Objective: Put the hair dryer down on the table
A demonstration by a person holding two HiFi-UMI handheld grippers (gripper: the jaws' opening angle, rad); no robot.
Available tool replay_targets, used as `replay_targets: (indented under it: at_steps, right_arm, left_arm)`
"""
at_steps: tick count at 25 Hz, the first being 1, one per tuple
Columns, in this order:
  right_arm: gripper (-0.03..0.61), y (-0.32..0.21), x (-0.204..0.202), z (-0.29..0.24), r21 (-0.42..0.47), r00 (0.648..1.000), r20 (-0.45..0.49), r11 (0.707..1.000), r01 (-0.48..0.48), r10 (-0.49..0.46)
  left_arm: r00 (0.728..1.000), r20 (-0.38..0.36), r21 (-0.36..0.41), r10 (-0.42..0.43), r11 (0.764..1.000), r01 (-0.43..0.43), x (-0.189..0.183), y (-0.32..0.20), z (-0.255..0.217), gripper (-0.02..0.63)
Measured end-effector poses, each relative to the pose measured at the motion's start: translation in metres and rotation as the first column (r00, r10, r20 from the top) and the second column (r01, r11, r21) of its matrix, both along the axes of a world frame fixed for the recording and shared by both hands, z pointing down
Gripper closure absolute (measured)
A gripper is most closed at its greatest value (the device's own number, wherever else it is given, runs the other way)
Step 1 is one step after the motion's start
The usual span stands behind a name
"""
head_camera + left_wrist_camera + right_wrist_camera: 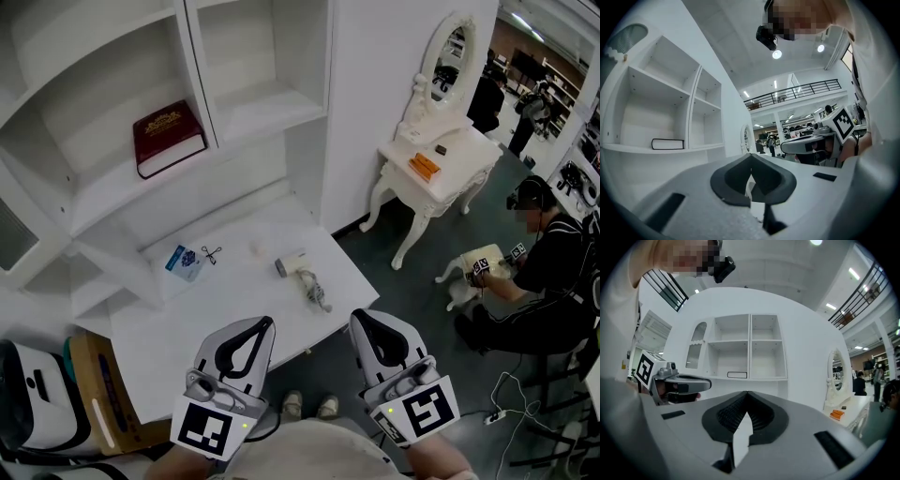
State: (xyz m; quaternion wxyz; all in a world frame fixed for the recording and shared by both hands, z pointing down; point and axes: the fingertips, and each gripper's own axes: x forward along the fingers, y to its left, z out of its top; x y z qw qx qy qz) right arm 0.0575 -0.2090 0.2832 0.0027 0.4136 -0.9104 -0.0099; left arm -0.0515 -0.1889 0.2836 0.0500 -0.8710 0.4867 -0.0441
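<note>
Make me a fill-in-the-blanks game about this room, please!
1. The hair dryer lies on the white ____.
2. The book on the shelf is dark ____.
3. The left claw and the right claw both hold ____.
4. The dressing table with the orange thing has an oval ____.
Missing words: table, red, nothing, mirror.
</note>
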Motion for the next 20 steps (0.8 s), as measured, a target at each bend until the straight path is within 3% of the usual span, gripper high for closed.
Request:
replay_targets:
  at_steps: [5,20]
  right_arm:
    - [0.56,-0.0041,0.0023,0.0003,-0.05,0.999,0.039,0.999,0.014,-0.012]
    - [0.56,-0.0021,0.0019,-0.0061,-0.036,1.0,0.013,0.999,0.012,-0.012]
  left_arm:
    - [0.999,0.025,0.009,-0.03,1.0,0.029,-0.0022,0.0004,0.0006,0.6]
    - [1.0,-0.008,-0.003,0.009,1.0,-0.009,0.0056,0.0044,-0.0014,0.6]
